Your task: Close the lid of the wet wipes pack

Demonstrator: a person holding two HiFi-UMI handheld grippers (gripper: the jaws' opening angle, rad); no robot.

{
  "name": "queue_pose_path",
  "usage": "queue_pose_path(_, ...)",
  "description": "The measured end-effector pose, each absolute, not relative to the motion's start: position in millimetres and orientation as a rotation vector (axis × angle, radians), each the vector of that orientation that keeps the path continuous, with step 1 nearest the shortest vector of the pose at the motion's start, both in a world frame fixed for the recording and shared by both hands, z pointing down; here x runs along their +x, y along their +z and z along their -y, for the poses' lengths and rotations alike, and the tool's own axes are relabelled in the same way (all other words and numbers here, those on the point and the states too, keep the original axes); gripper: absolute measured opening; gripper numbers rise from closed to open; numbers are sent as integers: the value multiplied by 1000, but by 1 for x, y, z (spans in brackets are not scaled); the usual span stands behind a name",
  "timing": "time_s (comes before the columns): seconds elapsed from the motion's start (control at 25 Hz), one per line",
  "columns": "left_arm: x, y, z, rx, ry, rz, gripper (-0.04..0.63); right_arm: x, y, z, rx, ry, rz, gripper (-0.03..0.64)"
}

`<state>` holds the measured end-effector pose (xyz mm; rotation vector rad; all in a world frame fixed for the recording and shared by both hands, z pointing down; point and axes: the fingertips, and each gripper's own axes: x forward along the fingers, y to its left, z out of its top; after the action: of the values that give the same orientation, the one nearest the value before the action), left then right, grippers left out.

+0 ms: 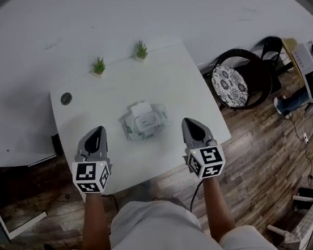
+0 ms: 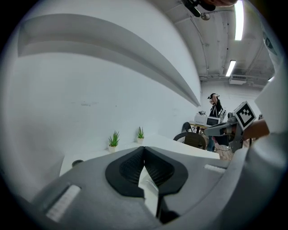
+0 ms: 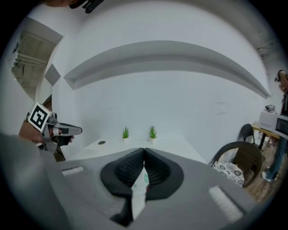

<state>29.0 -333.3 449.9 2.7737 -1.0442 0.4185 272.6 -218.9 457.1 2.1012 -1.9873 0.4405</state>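
The wet wipes pack (image 1: 143, 121) lies flat in the middle of the white table (image 1: 178, 73), with its white lid (image 1: 141, 110) flipped open toward the far side. My left gripper (image 1: 95, 133) hovers over the table to the left of the pack, apart from it. To the right of the pack my right gripper (image 1: 189, 123) is also apart from it. Both point toward the far edge. In the left gripper view the jaws (image 2: 144, 148) meet at the tips with nothing held. The right gripper (image 3: 144, 151) is shut too, and a strip of the pack (image 3: 140, 187) shows below its pads.
Two small potted plants (image 1: 98, 66) (image 1: 141, 50) stand at the table's far edge by the white wall. A dark round disc (image 1: 66, 98) sits at the far left corner. A chair with a patterned cushion (image 1: 232, 81) stands right of the table on the wood floor.
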Motion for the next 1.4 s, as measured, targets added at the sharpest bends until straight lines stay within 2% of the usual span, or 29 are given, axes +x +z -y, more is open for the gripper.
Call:
queue_pose_path(0.68,19,505,376,2613,533,1120,6,239,517,323,1569,480,2159,8)
queue_pose_path(1.16,38,538,390,2506,632,1193,6,227,569,381,1102,496,2268,86)
queue_pose_path(1.4,44,560,398,2463,679,1202,6,215,601,395,832,557,2289,101)
